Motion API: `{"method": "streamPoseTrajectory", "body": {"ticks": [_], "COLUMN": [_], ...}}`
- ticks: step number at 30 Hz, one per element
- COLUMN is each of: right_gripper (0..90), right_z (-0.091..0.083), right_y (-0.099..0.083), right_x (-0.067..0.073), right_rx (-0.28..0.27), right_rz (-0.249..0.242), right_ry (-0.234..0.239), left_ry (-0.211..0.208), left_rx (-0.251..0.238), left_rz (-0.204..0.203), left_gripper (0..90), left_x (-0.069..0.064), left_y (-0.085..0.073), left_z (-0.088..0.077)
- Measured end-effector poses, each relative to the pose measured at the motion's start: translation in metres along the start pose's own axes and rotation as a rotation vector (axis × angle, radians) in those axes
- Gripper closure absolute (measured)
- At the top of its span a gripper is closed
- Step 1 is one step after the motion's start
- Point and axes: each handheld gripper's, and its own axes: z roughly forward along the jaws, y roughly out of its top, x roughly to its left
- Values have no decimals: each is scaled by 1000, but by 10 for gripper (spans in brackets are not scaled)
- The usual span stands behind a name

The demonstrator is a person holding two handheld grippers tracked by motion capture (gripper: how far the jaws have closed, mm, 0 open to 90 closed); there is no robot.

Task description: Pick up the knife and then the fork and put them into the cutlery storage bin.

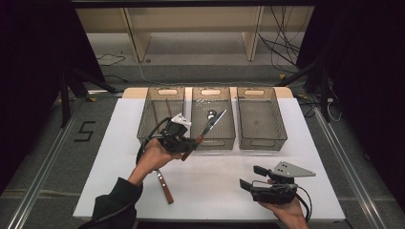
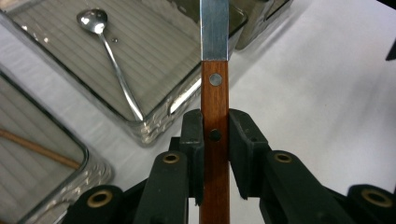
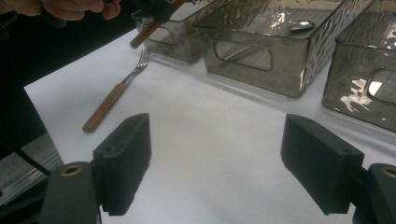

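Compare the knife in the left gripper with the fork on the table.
The knife is clamped in the left gripper, raised over the middle bin; the fork lies flat and untouched on the table. The knife ends in a flat blade, the fork in tines. Both have brown wooden handles.

Taking the middle bin (image 1: pixel 213 119) as the landmark on the worktop (image 1: pixel 229 181): one bin (image 1: pixel 160 114) stands just left of it and another bin (image 1: pixel 261 118) just right, all three in a row. A spoon (image 1: pixel 210 114) lies inside the middle bin. The knife (image 1: pixel 204 134) hangs over its near wall in the left gripper (image 1: pixel 190 142); the fork (image 1: pixel 164 185) lies before it to the left, and the right gripper (image 1: pixel 249 177) is before it to the right.
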Motion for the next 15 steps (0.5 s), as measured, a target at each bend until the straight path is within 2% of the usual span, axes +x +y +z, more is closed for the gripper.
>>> {"method": "streamPoseTrajectory", "body": {"ticks": [3,9,15], "right_gripper": [253,253,253], "right_z": [0,0,-1], "right_y": [0,0,0], "right_x": [0,0,-1], "right_rx": [0,-1,-1], "right_rz": [3,1,7], "right_ry": [1,3,5], "left_ry": [-14,-37,-59], "left_rx": [-25,-44,-55], "left_rz": [-14,-18,3], "left_gripper": [757,757,757], "left_x": [-1,-6,-17], "left_y": [8,26,51], "left_z": [4,19,31]}}
